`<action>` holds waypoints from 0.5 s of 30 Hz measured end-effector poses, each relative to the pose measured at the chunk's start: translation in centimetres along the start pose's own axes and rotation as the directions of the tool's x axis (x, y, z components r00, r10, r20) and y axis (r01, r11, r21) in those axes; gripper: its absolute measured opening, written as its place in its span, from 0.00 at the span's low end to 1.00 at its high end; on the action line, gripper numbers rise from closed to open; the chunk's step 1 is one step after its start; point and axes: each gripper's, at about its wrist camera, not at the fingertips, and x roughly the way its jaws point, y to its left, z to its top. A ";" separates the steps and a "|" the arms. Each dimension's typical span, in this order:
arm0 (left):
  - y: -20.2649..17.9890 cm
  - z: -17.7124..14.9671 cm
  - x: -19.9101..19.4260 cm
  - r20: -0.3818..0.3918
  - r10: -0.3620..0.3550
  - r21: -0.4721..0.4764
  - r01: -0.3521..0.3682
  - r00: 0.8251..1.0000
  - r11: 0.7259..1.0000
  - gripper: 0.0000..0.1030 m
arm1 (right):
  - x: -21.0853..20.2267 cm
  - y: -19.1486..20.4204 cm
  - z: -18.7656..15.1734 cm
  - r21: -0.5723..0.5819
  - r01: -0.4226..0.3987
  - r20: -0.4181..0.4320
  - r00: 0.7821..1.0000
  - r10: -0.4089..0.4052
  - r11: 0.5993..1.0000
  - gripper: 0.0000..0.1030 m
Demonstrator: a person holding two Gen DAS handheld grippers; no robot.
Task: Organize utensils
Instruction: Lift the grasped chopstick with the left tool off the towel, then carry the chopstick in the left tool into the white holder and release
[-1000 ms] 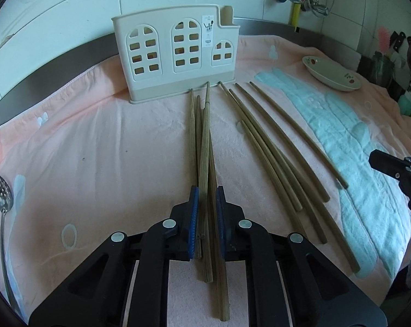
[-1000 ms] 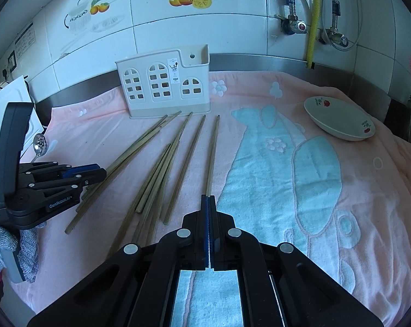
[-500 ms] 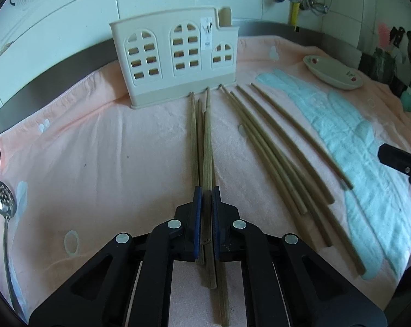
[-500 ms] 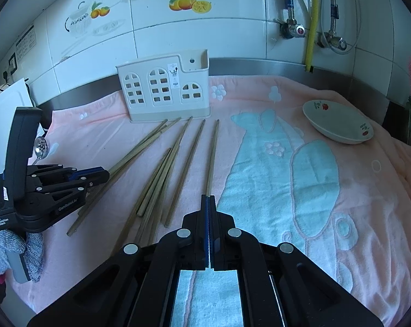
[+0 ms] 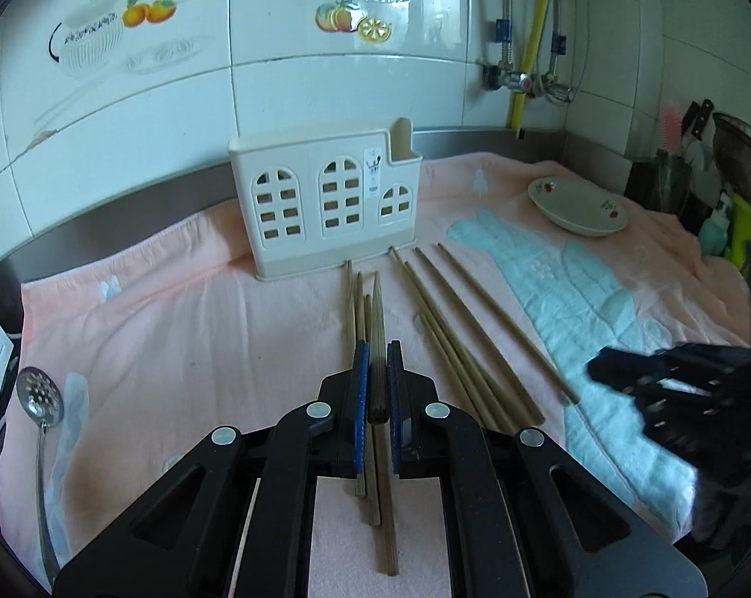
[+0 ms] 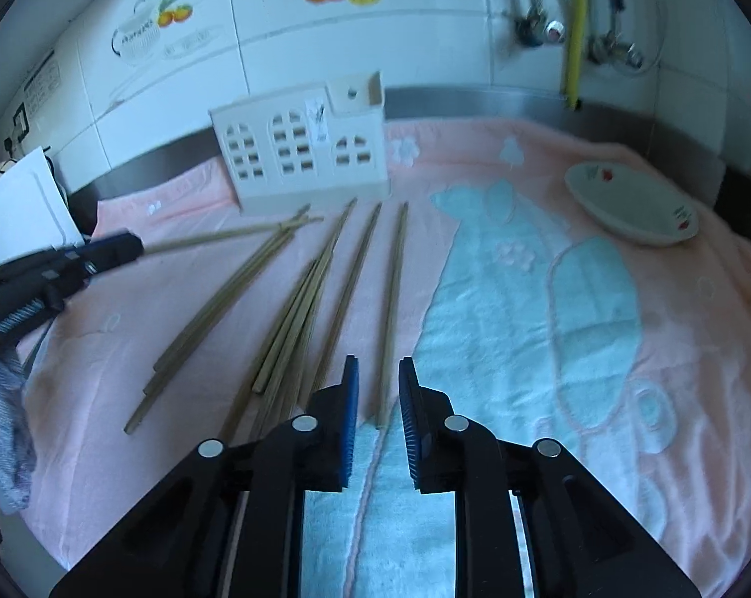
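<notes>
Several long wooden chopsticks lie on the pink towel before a cream utensil holder with arched window holes. My left gripper is shut on one chopstick and holds it lifted, tip toward the holder; it shows in the right wrist view with the stick raised. My right gripper is open, its jaws either side of the near end of the rightmost chopstick. The holder stands behind.
A white dish sits at the back right of the towel, also in the right wrist view. A slotted metal spoon lies at the left edge. Tiled wall and pipes stand behind; dark kitchen items crowd the far right.
My left gripper lifted one chopstick off the towel. My right gripper opened and moved forward and down around the end of the rightmost chopstick.
</notes>
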 end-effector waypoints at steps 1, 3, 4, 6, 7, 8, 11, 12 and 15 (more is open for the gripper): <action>0.0 0.0 -0.1 0.001 -0.001 -0.002 0.001 1.000 1.000 0.06 | 0.4 0.1 0.0 -0.002 0.004 -0.007 1.000 -0.004 1.000 0.17; 0.1 0.2 -0.2 0.003 -0.006 -0.007 0.006 1.000 1.000 0.06 | 1.4 0.2 0.0 -0.012 0.008 -0.030 1.000 -0.008 1.000 0.17; 0.2 0.2 -0.2 0.005 -0.007 -0.009 0.007 1.000 1.000 0.06 | 2.0 0.4 -0.1 -0.019 0.014 -0.044 0.999 -0.015 1.000 0.17; 0.2 0.2 -0.4 0.010 -0.012 -0.012 0.012 1.000 1.000 0.06 | 3.0 0.5 -0.1 -0.028 0.030 -0.069 0.997 -0.032 0.999 0.17; 0.2 0.3 -0.5 0.012 -0.013 -0.014 0.013 1.000 1.000 0.06 | 3.4 0.6 -0.2 -0.031 0.037 -0.080 0.996 -0.039 0.999 0.17; 0.3 0.3 -0.5 0.012 -0.015 -0.015 0.015 1.000 1.000 0.06 | 3.9 0.6 -0.2 -0.032 0.046 -0.093 0.994 -0.049 0.998 0.17; 0.3 0.4 -0.7 0.017 -0.015 -0.011 0.015 1.000 1.000 0.06 | 4.3 0.6 -0.2 -0.034 0.052 -0.104 0.993 -0.055 0.998 0.13; 0.3 0.5 -0.8 0.019 -0.014 -0.011 0.014 1.000 1.000 0.06 | 4.3 0.6 -0.3 -0.037 0.064 -0.103 0.992 -0.068 0.997 0.07; 0.4 0.8 -1.2 0.027 -0.013 -0.013 0.014 1.000 1.000 0.06 | 4.1 0.5 -0.3 -0.033 0.066 -0.081 0.994 -0.069 0.997 0.06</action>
